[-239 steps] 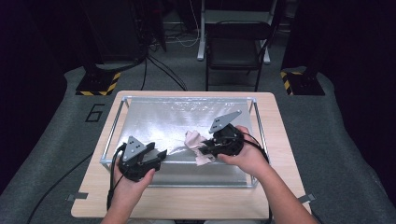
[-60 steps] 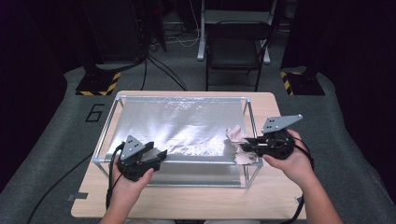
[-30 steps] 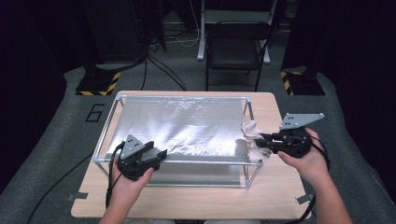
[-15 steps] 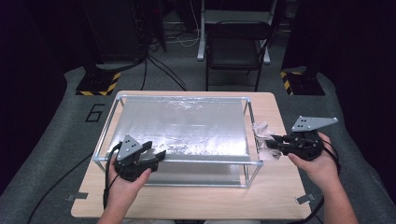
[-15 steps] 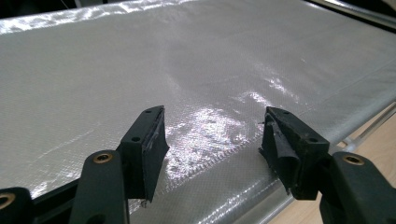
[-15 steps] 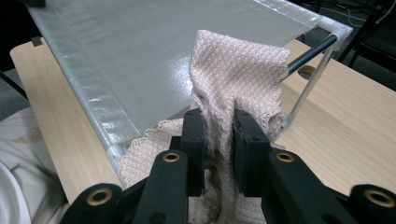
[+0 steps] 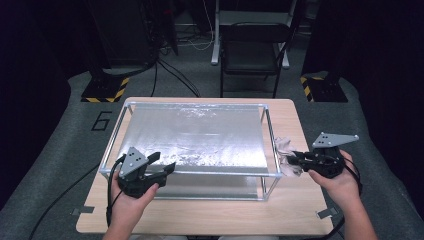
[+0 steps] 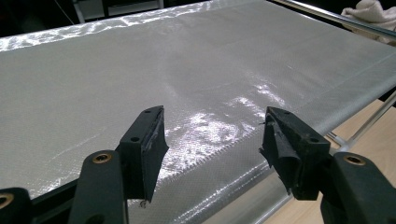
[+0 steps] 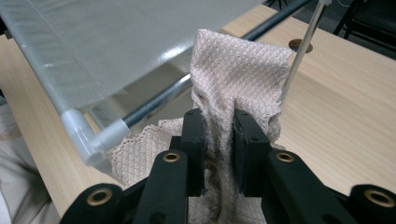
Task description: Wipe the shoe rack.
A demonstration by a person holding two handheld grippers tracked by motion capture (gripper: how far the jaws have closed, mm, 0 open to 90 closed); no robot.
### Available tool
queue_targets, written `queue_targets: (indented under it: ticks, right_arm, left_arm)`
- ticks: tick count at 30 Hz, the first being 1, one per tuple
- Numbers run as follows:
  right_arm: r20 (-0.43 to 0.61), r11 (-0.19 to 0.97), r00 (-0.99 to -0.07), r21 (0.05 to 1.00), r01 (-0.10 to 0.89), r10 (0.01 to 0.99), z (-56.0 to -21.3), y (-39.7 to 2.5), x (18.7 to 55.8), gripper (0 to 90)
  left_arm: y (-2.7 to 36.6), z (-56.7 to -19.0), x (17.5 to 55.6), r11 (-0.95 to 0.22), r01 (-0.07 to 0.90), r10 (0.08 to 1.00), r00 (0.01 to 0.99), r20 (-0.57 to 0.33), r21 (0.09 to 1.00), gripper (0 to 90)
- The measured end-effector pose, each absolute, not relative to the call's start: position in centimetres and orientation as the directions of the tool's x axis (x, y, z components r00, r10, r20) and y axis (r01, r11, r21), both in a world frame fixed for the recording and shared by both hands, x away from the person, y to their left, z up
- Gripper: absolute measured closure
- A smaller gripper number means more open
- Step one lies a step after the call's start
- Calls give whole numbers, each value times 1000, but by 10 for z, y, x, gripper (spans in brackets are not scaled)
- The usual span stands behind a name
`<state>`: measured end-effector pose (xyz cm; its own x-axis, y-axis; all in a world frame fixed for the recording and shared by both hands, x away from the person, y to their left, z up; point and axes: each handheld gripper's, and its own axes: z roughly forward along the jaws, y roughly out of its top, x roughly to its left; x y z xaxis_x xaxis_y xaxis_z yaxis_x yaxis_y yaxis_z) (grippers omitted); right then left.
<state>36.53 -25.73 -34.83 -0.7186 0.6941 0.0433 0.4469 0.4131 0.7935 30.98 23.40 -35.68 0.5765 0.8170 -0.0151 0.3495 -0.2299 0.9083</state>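
A beige waffle-weave cloth is pinched between the jaws of my right gripper. In the high view the cloth hangs just outside the right end of a metal frame covered with a shiny silver sheet, and the right gripper holds it over the wooden table. My left gripper rests at the frame's front left corner, jaws open over the silver sheet with nothing between them.
The frame stands on a light wooden table. A black chair stands behind the table. Yellow-black floor markers lie at the back left and right. Bare tabletop lies to the right of the frame.
My right gripper has carried the cloth from over the silver sheet rightward, past the frame's right rail, to the table beside it. The left gripper has stayed in place.
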Motion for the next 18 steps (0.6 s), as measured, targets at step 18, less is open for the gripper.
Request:
queue_targets:
  ticks: [18]
  right_arm:
    - [72, 384, -654, 760, 525, 753, -420, -272, 366, 767]
  left_arm:
    - [232, -362, 311, -241, 356, 817, 577, -10, 903, 389]
